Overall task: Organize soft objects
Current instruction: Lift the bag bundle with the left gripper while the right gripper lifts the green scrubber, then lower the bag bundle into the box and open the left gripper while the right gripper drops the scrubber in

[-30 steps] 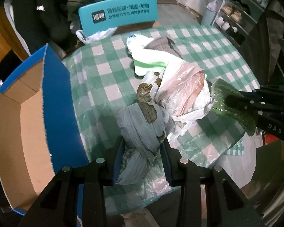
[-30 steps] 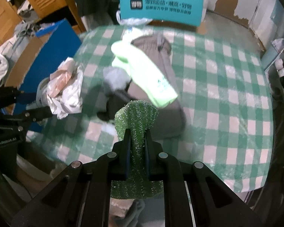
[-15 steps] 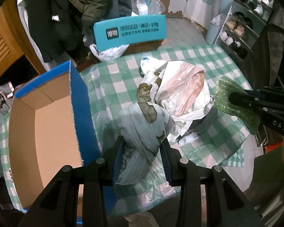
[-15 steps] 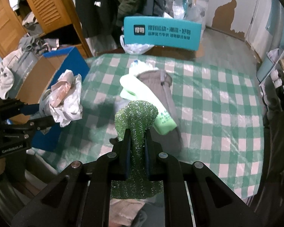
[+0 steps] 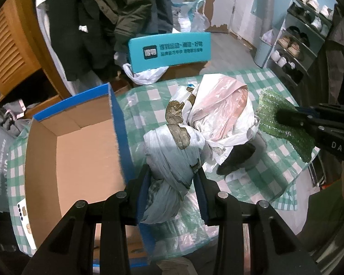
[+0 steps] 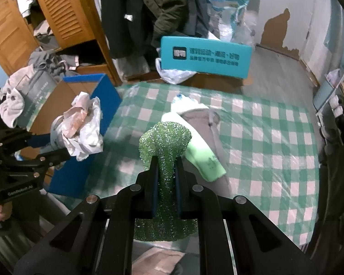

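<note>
My left gripper [image 5: 172, 178] is shut on a knotted bundle of plastic bags [image 5: 195, 133], grey, white and pink, held in the air beside the open blue cardboard box [image 5: 117, 123]. The bundle also shows in the right wrist view [image 6: 82, 128] next to the box [image 6: 103, 91]. My right gripper [image 6: 166, 167] is shut on a green sparkly sponge cloth [image 6: 165, 142], held above the table; it shows at the right of the left wrist view [image 5: 279, 119]. A grey garment [image 6: 201, 135] and a light green item [image 6: 201, 155] lie on the checked table.
The green-and-white checked tablecloth [image 6: 263, 137] covers the table. A teal chair back [image 6: 205, 57] stands behind it. Hanging coats [image 6: 167, 6], a wooden wardrobe [image 6: 57, 11] and a shoe rack [image 5: 298, 41] surround the table. Piled clothes [image 6: 16, 91] lie left of the box.
Both grippers have risen and pulled back from the table. The left gripper with the bundle has moved toward the box, whose inside now shows more fully.
</note>
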`<action>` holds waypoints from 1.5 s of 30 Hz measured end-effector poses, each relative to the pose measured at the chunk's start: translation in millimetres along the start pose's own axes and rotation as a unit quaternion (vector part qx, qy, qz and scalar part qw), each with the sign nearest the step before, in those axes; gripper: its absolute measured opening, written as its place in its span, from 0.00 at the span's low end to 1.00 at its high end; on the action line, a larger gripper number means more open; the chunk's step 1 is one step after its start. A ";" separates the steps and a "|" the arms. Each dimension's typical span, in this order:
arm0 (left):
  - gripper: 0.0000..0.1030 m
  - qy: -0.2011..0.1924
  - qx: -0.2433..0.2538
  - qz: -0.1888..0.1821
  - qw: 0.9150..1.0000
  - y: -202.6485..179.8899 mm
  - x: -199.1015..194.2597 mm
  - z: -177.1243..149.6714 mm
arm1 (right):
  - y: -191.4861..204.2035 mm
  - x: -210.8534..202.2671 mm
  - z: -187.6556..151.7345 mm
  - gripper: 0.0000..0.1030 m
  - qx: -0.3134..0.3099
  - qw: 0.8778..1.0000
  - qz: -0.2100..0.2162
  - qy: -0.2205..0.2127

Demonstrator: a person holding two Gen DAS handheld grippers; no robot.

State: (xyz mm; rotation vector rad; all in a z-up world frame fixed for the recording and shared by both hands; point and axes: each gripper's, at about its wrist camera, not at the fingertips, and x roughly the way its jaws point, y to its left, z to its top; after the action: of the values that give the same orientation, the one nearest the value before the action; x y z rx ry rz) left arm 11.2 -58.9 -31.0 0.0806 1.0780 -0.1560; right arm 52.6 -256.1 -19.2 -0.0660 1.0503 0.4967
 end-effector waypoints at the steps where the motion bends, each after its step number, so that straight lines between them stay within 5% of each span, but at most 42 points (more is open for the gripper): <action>1: 0.37 -0.002 -0.003 0.001 1.000 3.5 -1.4 0.1 | 3.7 -0.5 2.2 0.10 -0.003 1.000 0.002 -0.002; 20: 0.37 -0.026 -0.066 0.034 0.997 72.9 -23.5 -12.0 | 79.6 13.8 39.7 0.10 -0.051 0.998 0.036 -0.014; 45: 0.37 -0.009 -0.152 0.065 0.986 166.3 -16.4 -42.6 | 189.2 58.2 75.3 0.10 -0.125 0.989 0.078 0.007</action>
State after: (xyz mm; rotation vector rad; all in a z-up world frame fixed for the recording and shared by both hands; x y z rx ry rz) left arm -5.9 112.5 -38.4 -0.1252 1.0650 0.1264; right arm 57.1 -45.6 4.0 -0.2101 1.0074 0.7698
